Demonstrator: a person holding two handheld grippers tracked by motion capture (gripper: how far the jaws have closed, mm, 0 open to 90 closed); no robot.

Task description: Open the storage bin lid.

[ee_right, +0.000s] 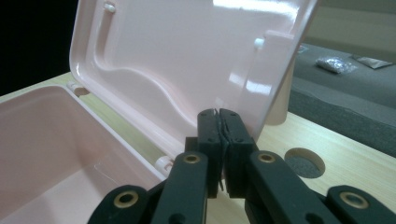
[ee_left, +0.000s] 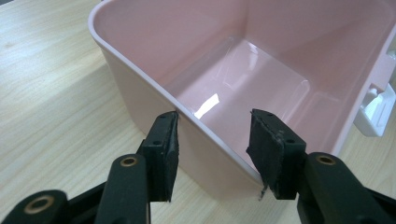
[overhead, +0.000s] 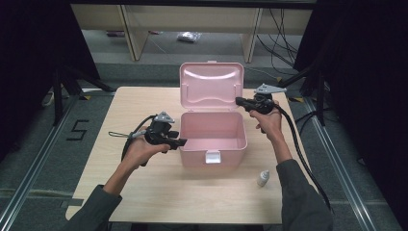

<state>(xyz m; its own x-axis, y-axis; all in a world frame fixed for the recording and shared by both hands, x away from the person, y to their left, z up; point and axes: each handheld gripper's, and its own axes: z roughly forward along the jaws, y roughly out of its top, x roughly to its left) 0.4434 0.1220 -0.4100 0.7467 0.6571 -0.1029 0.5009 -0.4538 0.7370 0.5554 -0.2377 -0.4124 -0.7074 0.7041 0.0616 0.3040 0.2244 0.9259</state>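
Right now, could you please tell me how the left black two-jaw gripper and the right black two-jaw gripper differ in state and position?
The left black two-jaw gripper has its jaws apart, straddling the left wall of the open pink plastic box; the right black two-jaw gripper has its jaws pressed together with nothing between them. The left one sits low at the box's body; the right one is held by the upright pink lid, at its right edge. Both point towards the box.

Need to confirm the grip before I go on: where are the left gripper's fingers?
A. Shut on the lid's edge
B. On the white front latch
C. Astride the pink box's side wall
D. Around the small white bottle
C: in the left gripper view the left gripper has one finger outside and one inside the side wall of the pink box, not pressing on it.
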